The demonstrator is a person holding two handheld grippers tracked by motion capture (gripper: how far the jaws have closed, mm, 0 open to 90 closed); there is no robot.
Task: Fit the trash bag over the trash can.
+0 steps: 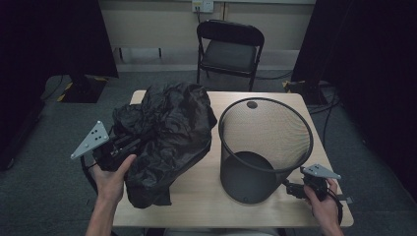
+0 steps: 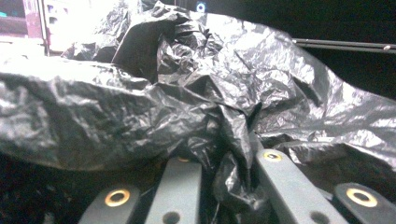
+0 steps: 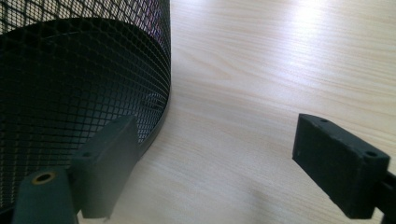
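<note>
On the table's left, the left gripper (image 2: pixel 229 186) pinches a fold of black bag (image 1: pixel 164 132). The mesh bin (image 1: pixel 265 147) sits right of it. The right gripper (image 3: pixel 215 168), wide open and empty, rests by the bin's base.

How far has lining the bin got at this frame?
Early. Done: the left hand-held gripper is shut on the crumpled black plastic bag. In hand: that bag, heaped on the wooden table. Left: the black mesh wastebasket stands unlined; the right hand-held gripper is open beside it.

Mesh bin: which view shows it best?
The high view: the whole mesh bin stands upright on the table, rim and floor visible. The right gripper view catches just its lower wall up close.
</note>
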